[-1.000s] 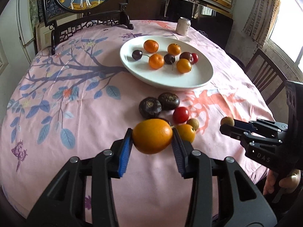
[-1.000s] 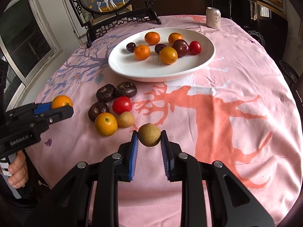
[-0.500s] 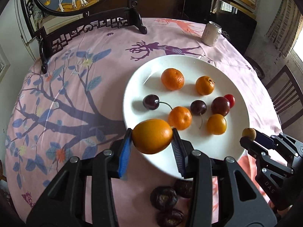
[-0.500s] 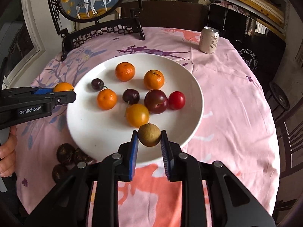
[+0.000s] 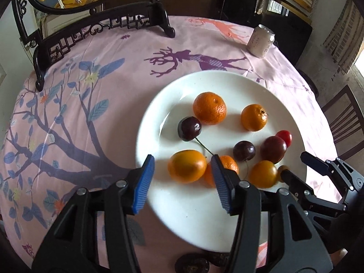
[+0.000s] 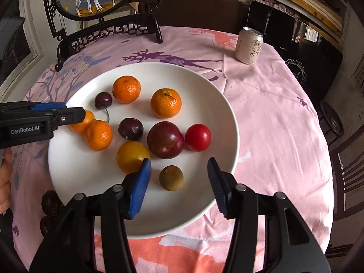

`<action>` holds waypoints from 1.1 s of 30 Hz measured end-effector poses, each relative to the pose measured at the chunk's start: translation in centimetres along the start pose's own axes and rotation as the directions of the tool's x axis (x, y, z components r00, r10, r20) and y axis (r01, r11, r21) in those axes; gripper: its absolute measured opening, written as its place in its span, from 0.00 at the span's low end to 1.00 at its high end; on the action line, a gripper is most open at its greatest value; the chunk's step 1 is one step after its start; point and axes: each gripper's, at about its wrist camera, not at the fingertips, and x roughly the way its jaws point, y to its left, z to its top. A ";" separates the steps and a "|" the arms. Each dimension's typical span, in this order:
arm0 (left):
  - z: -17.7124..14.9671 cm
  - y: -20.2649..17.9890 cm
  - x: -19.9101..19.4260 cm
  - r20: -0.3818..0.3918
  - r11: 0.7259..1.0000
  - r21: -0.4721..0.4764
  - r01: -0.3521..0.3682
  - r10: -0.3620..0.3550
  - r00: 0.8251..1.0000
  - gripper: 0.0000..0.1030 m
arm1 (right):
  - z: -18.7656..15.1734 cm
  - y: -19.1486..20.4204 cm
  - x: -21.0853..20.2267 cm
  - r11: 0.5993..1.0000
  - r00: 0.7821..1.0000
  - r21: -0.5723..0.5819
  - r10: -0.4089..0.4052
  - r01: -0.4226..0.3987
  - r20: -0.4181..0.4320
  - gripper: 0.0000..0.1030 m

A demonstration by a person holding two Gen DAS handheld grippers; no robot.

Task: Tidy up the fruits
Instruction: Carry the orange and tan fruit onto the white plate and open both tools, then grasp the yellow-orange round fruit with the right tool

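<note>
A white plate [image 5: 227,84] [image 6: 204,86] holds several fruits: mandarins, cherries, a plum [image 6: 165,140], a red tomato [image 6: 198,137]. My left gripper [image 5: 182,175] is open over the plate's near left part, with an orange [image 5: 187,169] lying loose between its fingers. My right gripper [image 6: 178,177] is open over the plate's near right part, with a small brown longan [image 6: 171,178] lying loose on the plate between its fingers. The left gripper also shows in the right wrist view [image 6: 75,113].
A drink can [image 6: 249,45] stands at the far right of the pink tablecloth. A framed picture on a black carved stand [image 5: 102,31] is at the back. Dark wrinkled fruits [image 6: 49,204] lie on the cloth near the plate's front edge. Chairs stand at the right.
Both grippers moved further over the plate and opened. The orange left the left gripper and the longan left the right gripper; both now rest on the plate.
</note>
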 end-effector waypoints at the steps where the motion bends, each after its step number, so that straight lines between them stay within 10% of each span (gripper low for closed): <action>1: -0.2 0.0 -1.2 0.024 1.000 -0.001 0.006 -0.006 1.000 0.52 | -0.2 0.0 -0.8 1.000 1.000 0.008 0.006 -0.006 0.013 0.51; 9: -8.0 0.9 -10.9 0.197 0.999 0.012 0.048 -0.049 0.979 0.66 | -5.8 2.2 -7.8 0.993 0.991 0.028 0.113 -0.115 0.071 0.54; 17: -17.7 1.5 -10.8 0.142 0.999 0.030 0.045 -0.049 0.989 0.66 | -11.5 6.1 -9.4 0.985 0.985 0.037 0.170 -0.171 0.034 0.54; 33: -20.8 5.3 -11.2 0.131 0.997 -0.059 0.054 -0.046 0.990 0.66 | -13.2 12.1 -8.4 0.961 0.962 -0.049 0.270 -0.272 -0.044 0.54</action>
